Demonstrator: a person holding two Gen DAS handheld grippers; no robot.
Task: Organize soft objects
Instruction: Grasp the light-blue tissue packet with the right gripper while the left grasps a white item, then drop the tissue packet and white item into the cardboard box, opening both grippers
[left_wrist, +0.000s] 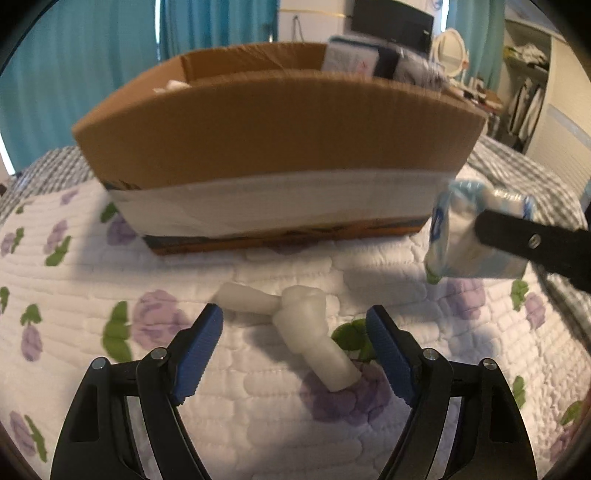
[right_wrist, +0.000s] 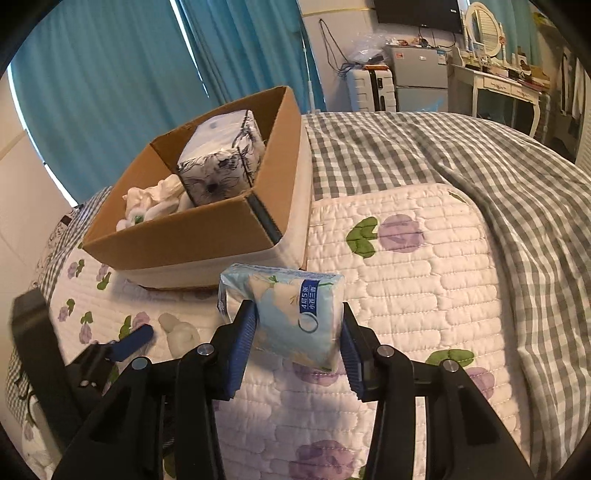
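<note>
The right gripper (right_wrist: 297, 334) pinches a tissue pack (right_wrist: 286, 314) by its sides, held above the quilt (right_wrist: 406, 295) at about 5 o'clock from the box (right_wrist: 192, 236). The pack is soft and slick-wrapped, and the pads bite only its lower half; I judge it could squirm out or tilt on the way over the box wall, or catch the near rim if carried too low.

The left gripper (left_wrist: 293, 347) is spread wide and empty, low over a white toy (left_wrist: 295, 325) shaped like a fist with two stubs, which lies on the quilt between its fingers, at 6 o'clock from the box. The toy lies askew to the jaws, so a close here might catch only one stub and let it twist free, or snag the quilt. The two grippers work close together and could bump.

Counted: one box; inside it one floral-print pack (right_wrist: 221, 158) and a heap of white soft things (right_wrist: 153, 203) I cannot number; one tissue pack in the grip; one white toy on the quilt; two grippers.
</note>
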